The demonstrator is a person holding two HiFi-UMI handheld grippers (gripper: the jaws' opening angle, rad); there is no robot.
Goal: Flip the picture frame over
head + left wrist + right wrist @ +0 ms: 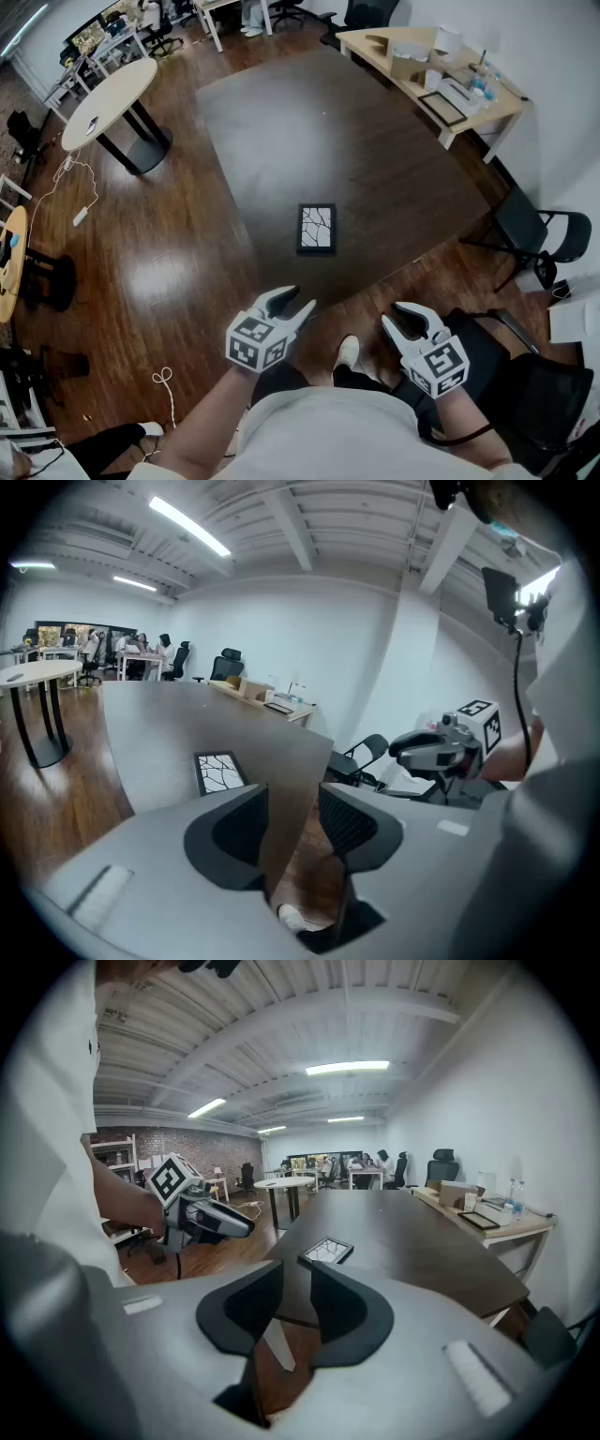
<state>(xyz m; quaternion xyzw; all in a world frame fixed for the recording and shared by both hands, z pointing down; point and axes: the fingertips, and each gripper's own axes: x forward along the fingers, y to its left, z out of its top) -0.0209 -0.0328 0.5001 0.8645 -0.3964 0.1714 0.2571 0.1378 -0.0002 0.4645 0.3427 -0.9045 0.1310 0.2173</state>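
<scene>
1. Picture frame (316, 229) lay flat, patterned face up, on the dark table (375, 159), near its near edge.
2. Left gripper (298, 300) and right gripper (397, 316) hovered off that edge, jaws apart, empty.

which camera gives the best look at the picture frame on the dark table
The head view: it looks down on the picture frame, whole and unobstructed, its branching-line pattern facing up. The left gripper view shows the picture frame small and slanted beyond the jaws; the right gripper view shows the picture frame likewise, smaller.
</scene>
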